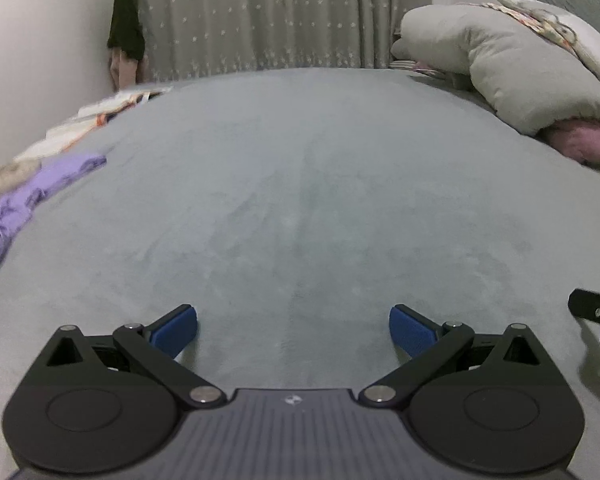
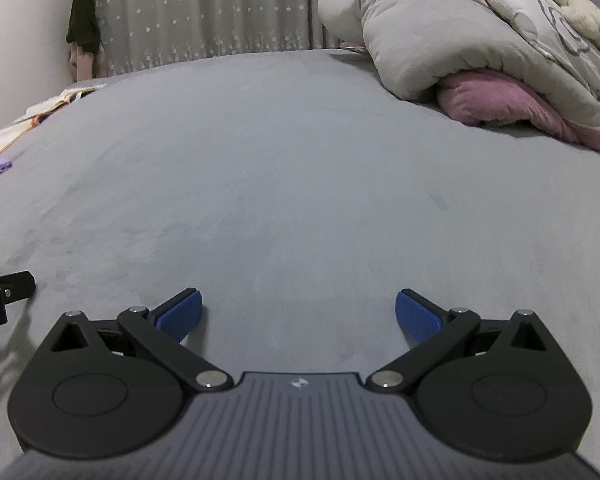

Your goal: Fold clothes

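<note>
Currently | purple garment (image 1: 28,196) far left of left claw (image 1: 293,330) | spread

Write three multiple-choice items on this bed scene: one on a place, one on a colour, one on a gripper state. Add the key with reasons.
1. Where does the purple garment lie on the bed?
A. left edge
B. centre
C. under the duvet

2. What colour is the cushion under the grey duvet?
A. green
B. pink
C. black

3. How is the left gripper?
A. shut on cloth
B. open, empty
C. shut, empty

Key: A, it lies at the far left in both views; B, pink shows below the duvet's fold; B, the blue pads stand wide apart with only bedsheet between.
</note>
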{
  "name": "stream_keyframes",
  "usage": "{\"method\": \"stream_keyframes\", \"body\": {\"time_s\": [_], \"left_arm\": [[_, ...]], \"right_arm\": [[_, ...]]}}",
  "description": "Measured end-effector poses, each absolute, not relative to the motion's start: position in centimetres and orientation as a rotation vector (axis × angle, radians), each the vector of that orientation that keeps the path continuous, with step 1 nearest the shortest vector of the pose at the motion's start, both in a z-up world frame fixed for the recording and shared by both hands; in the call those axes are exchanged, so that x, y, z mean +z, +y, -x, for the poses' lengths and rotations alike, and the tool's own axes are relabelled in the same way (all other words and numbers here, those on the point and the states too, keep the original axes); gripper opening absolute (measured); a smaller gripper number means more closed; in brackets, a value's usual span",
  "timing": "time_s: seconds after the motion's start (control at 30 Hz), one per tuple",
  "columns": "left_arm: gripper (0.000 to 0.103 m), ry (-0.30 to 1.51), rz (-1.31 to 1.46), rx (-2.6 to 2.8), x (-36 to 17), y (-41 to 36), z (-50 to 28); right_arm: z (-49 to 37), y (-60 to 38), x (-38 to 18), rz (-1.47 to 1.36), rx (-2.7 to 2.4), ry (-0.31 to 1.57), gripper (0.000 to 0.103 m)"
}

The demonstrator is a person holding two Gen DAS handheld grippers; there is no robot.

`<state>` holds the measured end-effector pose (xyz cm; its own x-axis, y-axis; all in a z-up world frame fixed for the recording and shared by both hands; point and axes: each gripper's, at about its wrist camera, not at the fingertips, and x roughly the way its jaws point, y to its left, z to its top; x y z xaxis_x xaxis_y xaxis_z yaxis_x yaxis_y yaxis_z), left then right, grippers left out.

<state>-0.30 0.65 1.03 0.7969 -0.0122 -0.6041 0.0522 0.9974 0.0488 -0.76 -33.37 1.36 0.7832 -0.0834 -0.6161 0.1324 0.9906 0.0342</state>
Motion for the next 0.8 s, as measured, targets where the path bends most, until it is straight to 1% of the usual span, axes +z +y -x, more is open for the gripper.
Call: {"method": "stream_keyframes", "body": {"time_s": [0.27, 0.8], "left_arm": [[0.103, 0.634, -0.081, -0.036, 0.5, 0.4, -0.7], [0.103, 0.626, -0.087, -0.032, 0.2, 0.3, -0.9]], "right_arm": [[-0.5, -33.7, 0.9, -0.057, -0.11, 0.658, 0.103], [-0.2, -32.8, 0.8, -0.044, -0.12, 0.655, 0.103]]}}
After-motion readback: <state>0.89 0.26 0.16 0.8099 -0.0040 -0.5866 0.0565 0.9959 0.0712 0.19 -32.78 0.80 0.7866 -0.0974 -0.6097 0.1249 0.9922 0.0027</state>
